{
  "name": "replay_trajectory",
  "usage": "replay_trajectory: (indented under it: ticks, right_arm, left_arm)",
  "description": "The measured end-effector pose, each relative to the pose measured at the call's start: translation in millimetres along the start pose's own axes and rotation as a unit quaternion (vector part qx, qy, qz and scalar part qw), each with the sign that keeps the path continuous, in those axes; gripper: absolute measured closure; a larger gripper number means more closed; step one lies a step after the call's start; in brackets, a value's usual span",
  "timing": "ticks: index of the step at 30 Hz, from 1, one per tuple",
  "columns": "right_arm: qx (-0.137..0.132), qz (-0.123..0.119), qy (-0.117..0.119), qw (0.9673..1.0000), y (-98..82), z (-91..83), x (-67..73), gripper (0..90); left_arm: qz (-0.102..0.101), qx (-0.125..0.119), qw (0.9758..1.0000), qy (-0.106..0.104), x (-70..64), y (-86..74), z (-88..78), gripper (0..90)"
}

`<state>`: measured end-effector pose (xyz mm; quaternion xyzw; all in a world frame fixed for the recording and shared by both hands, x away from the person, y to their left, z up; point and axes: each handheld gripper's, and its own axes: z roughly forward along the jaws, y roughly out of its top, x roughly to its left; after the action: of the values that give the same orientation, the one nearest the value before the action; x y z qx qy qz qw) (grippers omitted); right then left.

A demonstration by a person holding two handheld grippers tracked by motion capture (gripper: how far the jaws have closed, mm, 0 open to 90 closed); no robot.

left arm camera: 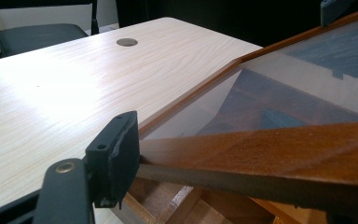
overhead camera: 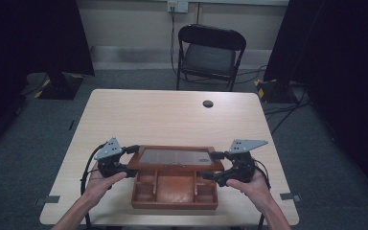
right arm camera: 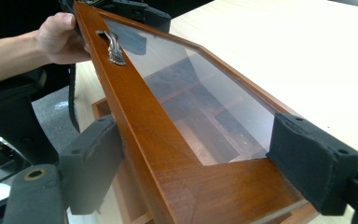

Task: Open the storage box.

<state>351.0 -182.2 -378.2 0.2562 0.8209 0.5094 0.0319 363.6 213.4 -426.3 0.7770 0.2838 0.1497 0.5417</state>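
The pale wooden table (overhead camera: 172, 115) carries everything here, and the wooden compartment box (overhead camera: 174, 190) sitting at its near edge, just in front of the person, serves as the landmark. Beyond the box the tabletop lies bare as far as a round cable grommet (overhead camera: 208, 103), and past the far edge stands a black folding chair (overhead camera: 210, 55).

The box's hinged glass-paned lid (overhead camera: 175, 157) is raised partway, tilted up from its back edge so the divided compartments (overhead camera: 173, 187) beneath are exposed toward the person. A small metal handle (right arm camera: 113, 46) sits on the lid's front rail.

At the box's left side, the left gripper (overhead camera: 124, 158) pinches the lid's left frame; in the left gripper view one pad (left arm camera: 116, 154) presses against the wooden rail, though the opposite jaw is hidden, so the grip is judged rather than fully seen. At the box's right side, the right gripper (overhead camera: 219, 165) clamps the lid's right corner, its two pads (right arm camera: 93, 163) bearing on either face of the frame. The person's hand (right arm camera: 60, 37) backs the far gripper.

The step in hand looks like swinging the lid on its hinges, whether opening or closing cannot be told. The next move calls for both grippers turning together about the hinge line at an even pace, so the frame does not twist or slip from the pads.
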Motion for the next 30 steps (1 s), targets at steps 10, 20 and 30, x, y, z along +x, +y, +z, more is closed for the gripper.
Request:
replay_trajectory:
  ticks: [10,20,30]
  right_arm:
    - [-0.017,0.003,-0.023,0.9996,1.8,-1.4,-8.7,23.3]
    - [-0.035,0.021,-0.033,0.9986,7.2,0.1,-34.5,37.4]
    - [-0.050,0.030,-0.029,0.9979,11.4,9.4,-47.9,43.6]
  left_arm:
    - [-0.004,0.001,0.9999,-0.015,6.2,10.2,1.2,36.4]
    - [-0.013,-0.007,0.9997,-0.021,14.5,20.1,3.0,41.2]
    - [-0.020,-0.007,0.9995,-0.024,23.1,28.6,4.9,44.5]
